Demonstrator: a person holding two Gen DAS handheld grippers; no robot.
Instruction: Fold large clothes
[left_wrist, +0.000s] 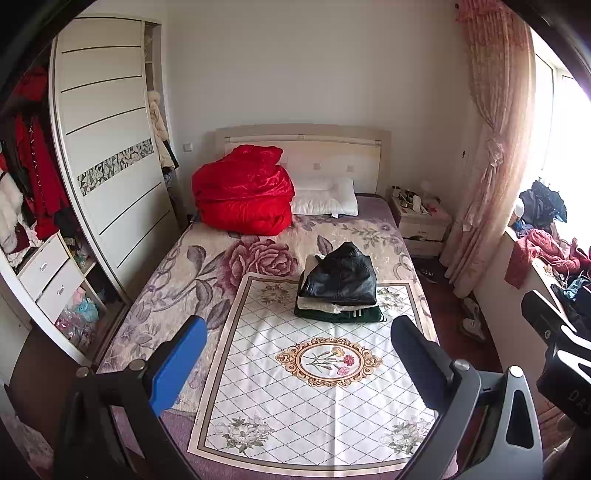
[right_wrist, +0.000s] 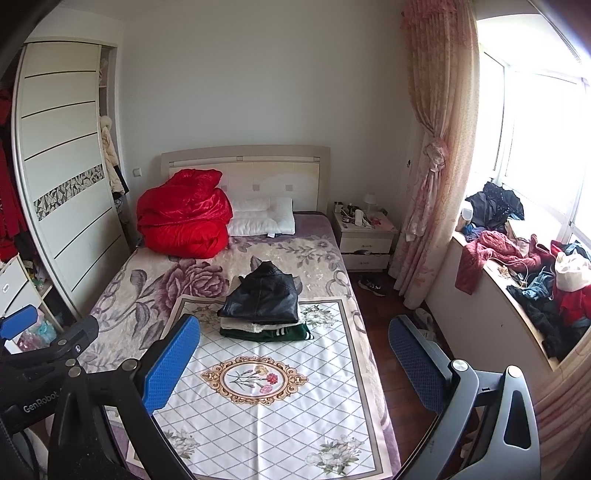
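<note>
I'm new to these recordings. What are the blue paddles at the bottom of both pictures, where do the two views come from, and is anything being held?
No robot here: a person carries a two-finger gripper in each hand, each with a fisheye camera looking along its fingers. The blue paddles are those fingers. One picture comes from the left gripper, the other from the right gripper; each also glimpses the other at its edge. Both are open and hold nothing. They face a bed with a patterned white cloth spread on it. On that cloth sits a stack of folded clothes: a black leather jacket on top, a cream piece, then a dark green striped garment. Unfolded clothes pile on the windowsill.
</note>
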